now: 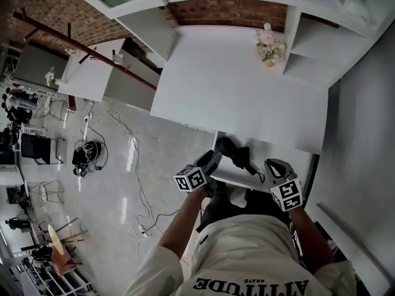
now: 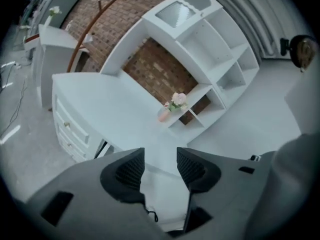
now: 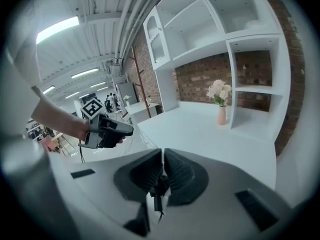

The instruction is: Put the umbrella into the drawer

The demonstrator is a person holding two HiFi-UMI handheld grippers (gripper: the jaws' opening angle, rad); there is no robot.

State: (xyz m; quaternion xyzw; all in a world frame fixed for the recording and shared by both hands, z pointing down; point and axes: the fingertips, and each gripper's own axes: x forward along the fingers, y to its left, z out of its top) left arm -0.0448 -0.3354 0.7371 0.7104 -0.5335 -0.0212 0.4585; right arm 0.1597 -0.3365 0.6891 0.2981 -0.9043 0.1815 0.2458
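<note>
A folded black umbrella (image 1: 236, 154) shows over a pulled-out white drawer (image 1: 281, 155) just under the desk's front edge. A thin black strap runs from it toward my right gripper (image 1: 267, 164). In the right gripper view my right gripper (image 3: 163, 165) is shut on that black strap (image 3: 159, 185), which hangs down between the pads. My left gripper (image 1: 214, 160) hovers at the umbrella's left end. It stands open (image 2: 160, 156) with only the white surface between its fingers. I cannot tell whether the umbrella rests on the drawer bottom.
The white desk top (image 1: 234, 85) stretches ahead, with a pink vase of flowers (image 1: 270, 47) at its far right beside white shelving (image 1: 345, 48). A stack of shut drawers (image 2: 70, 129) sits at the desk's left end. Cables (image 1: 137, 165) trail over the grey floor.
</note>
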